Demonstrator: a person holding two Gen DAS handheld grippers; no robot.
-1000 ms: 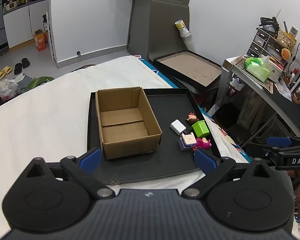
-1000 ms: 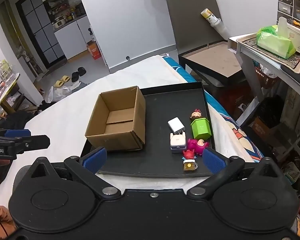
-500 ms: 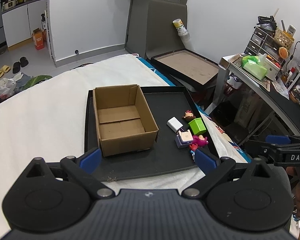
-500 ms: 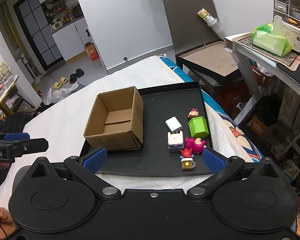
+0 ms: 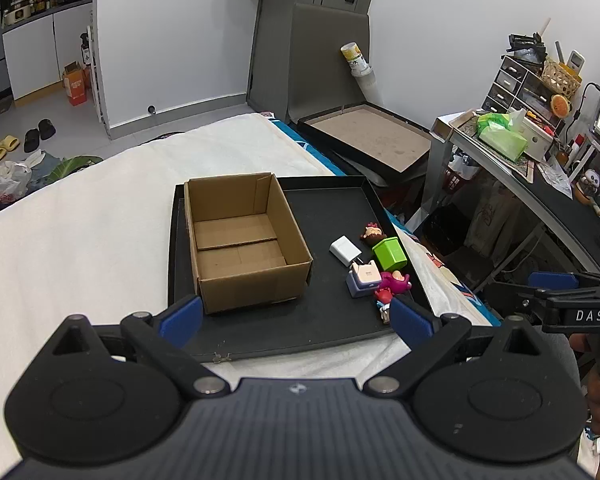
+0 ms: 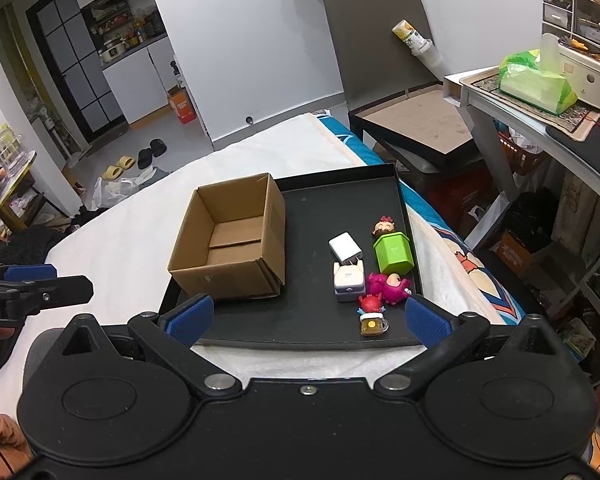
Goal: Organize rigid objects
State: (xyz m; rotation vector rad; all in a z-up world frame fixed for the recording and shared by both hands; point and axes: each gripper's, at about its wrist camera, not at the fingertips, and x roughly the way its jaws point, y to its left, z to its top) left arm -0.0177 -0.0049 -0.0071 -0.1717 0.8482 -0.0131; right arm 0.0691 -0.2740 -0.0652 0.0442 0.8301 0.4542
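A black tray (image 5: pixel 332 208) (image 6: pixel 340 192) lies on a white bed. On its left stands an open, empty cardboard box (image 5: pixel 244 240) (image 6: pixel 232 240). To the right lie small items: a white charger (image 6: pixel 344 246), a green cube (image 6: pixel 394 252), a small doll head (image 6: pixel 384 226), a white and lilac block (image 6: pixel 349 280), a pink toy (image 6: pixel 388 286), a red figure (image 6: pixel 371 304) and a tiny beer mug (image 6: pixel 374 326). My left gripper (image 5: pixel 296 316) is open, hovering before the tray's near edge. My right gripper (image 6: pixel 306 316) is open too, just short of the mug.
A cluttered desk (image 6: pixel 540 120) with a green tissue pack (image 6: pixel 536 84) stands to the right. A second flat tray (image 5: pixel 368 140) leans beyond the bed. Shoes and bags lie on the floor at the far left. White bed surface spreads left of the tray.
Both grippers have drawn back and risen slightly, so the tray and box look a little smaller and farther. Nothing on the tray has moved.
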